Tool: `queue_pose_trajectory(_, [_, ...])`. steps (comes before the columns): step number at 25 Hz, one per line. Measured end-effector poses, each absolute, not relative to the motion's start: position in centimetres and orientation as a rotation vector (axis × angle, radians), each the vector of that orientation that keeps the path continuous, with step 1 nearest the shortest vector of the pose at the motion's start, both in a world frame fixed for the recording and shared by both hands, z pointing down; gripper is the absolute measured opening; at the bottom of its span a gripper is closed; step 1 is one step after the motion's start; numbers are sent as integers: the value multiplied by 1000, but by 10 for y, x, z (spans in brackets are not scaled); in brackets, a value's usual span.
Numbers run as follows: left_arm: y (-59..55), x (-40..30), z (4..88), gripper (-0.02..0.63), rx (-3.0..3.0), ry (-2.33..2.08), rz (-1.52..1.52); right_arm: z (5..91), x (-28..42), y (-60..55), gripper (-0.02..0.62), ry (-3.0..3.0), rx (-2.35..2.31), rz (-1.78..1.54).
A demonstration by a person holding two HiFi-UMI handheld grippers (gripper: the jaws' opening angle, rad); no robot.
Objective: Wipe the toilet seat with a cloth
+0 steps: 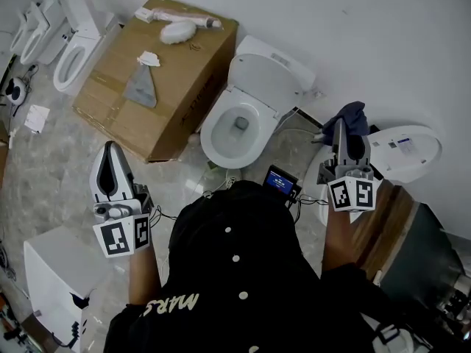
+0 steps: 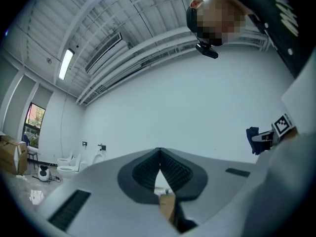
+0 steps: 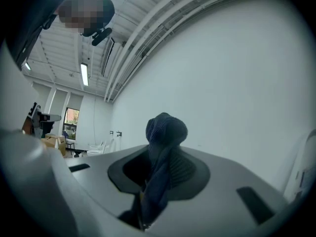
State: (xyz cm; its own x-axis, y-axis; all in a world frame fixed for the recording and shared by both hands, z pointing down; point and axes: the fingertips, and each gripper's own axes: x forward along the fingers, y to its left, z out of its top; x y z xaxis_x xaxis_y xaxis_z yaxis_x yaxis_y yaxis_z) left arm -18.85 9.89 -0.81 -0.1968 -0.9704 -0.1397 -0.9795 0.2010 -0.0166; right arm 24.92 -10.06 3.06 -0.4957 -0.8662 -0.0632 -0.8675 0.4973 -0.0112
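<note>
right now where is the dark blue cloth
The dark blue cloth is clamped in the right gripper, at the head view's right, right of the open white toilet.

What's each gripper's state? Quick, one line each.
Left gripper: shut, nothing between its jaws.
Right gripper: shut on the dark blue cloth.

2x hand-held grippers (image 1: 110, 153) (image 1: 341, 127), 1x cloth (image 1: 355, 115).

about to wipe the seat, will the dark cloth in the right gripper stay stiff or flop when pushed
Probably floppy: the cloth bunches into a soft ball above the right gripper and squeezes thin where the jaws pinch it. Likely light too, since the bunch stands up with nothing under it.
</note>
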Motion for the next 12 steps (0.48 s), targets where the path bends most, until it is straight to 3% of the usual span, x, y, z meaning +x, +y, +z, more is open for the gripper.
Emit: queue_pose_trajectory(12, [95,-193,11,9,-1920,2387,78,28,239,-85,87,2630,-1526,40])
